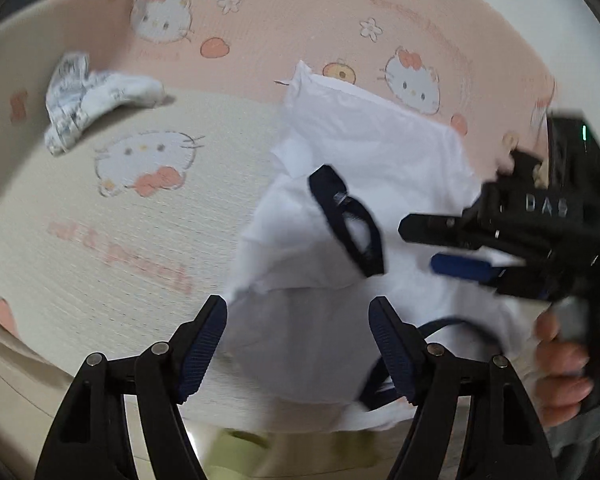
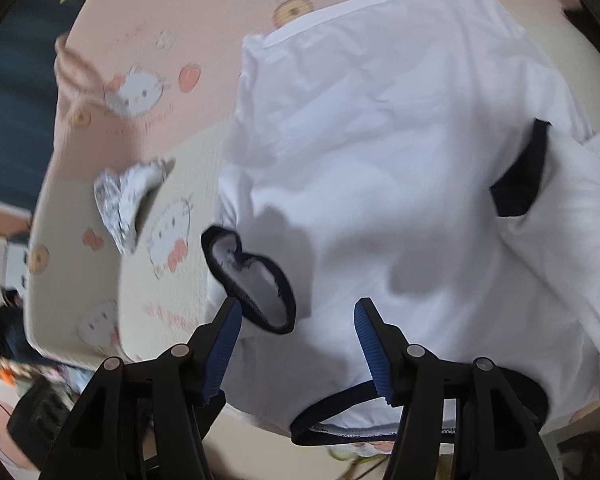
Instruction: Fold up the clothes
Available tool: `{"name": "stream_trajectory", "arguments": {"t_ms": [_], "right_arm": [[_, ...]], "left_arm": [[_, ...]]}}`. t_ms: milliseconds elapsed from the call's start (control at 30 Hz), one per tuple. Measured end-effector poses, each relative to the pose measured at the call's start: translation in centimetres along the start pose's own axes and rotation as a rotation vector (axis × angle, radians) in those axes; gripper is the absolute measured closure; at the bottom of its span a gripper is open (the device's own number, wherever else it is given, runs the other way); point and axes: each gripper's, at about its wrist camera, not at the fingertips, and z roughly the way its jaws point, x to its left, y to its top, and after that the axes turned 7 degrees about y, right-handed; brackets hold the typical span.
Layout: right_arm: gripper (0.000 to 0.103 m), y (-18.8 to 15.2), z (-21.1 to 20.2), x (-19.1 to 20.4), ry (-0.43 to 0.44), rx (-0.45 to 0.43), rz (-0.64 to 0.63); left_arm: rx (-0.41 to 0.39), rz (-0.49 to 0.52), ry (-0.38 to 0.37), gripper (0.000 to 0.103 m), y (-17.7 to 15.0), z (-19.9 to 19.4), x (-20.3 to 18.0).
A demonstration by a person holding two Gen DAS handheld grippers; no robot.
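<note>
left gripper: jaws wide apart, gripping nothing, above white shirt | right gripper: jaws apart, empty, over shirt's navy-trimmed sleeve | shirt lies on cartoon-print bedsheet

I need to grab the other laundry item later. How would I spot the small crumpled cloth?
Start at the big white shirt on the cartoon-cat mat. The small crumpled cloth lies apart, alone on the mat; it is white with a grey print, not navy-trimmed.

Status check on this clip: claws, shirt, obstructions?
Left claw open, right claw open, both empty. White shirt part-folded on mat. Small patterned cloth lies clear, aside.
</note>
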Motion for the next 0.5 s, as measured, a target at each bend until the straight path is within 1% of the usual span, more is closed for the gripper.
{"name": "stream_trajectory", "arguments": {"t_ms": [67,100,167,300,500], "right_arm": [[0.045,-0.4,0.5,0.7,-0.013,0.017,-0.033],[0.045,-0.7,0.7,0.9,-0.012,0.026,-0.036],[0.045,-1.0,1.3,0.8,0.008,0.046,-0.01],[0.045,-1.4,2.5,0.1,0.052,0.091,0.066],[0.045,-1.9,4.2,0.3,0.08,0.14,0.095]], "left_arm": [[0.02,-0.023,0.001,0.031,-0.1,0.8,0.6],[0.03,-0.05,-0.004,0.031,-0.1,1.3,1.0],[0.039,-0.089,-0.016,0.031,-0.1,2.1,1.6],[0.061,-0.112,-0.008,0.031,0.0,3.3,2.4],[0.069,-0.194,-0.059,0.032,-0.4,3.6,3.8]]}}
